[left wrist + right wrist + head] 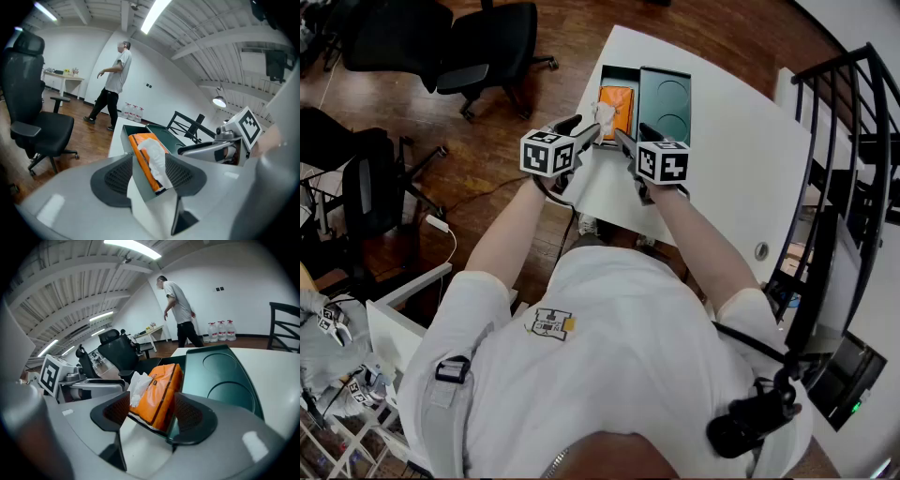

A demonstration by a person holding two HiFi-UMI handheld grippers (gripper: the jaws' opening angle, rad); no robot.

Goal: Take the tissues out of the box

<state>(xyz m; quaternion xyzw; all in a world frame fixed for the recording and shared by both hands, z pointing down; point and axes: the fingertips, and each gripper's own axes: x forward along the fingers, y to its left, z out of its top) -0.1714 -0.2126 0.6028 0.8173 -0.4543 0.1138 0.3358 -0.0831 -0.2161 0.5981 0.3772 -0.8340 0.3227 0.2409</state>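
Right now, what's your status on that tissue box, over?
Left gripper open, right gripper open, both poised at the near end of the box. White tissue pokes from the orange pack inside; none pulled free yet. Nothing blocking.

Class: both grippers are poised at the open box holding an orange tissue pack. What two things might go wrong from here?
Gripping only the white tissue may tear it or pull out one sheet, leaving the orange pack behind.
The box sits near the table edge; a tug might drag it off.
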